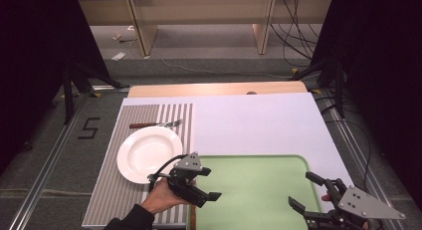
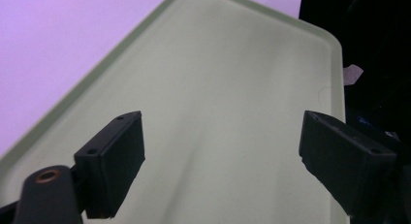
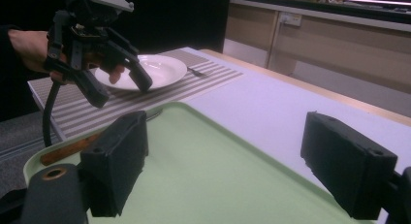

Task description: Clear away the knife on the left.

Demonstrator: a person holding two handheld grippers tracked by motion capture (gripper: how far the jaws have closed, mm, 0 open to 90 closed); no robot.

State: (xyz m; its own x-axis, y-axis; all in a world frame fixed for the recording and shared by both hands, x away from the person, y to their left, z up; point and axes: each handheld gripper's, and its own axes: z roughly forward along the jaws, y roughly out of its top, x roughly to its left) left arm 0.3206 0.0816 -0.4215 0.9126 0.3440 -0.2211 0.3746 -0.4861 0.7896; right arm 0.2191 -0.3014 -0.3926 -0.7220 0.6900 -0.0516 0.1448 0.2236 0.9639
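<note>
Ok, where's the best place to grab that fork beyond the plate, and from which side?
Take the fork by its brown handle, coming down from above with the jaws across it. It lies flat on the striped mat, handle pointing left, tines right; the handle looks thicker and sits clear of the white plate.

- pale green tray
- white plate
- grey-and-white striped placemat
- lilac-white table sheet
- brown-handled fork
- black-jawed left gripper
</note>
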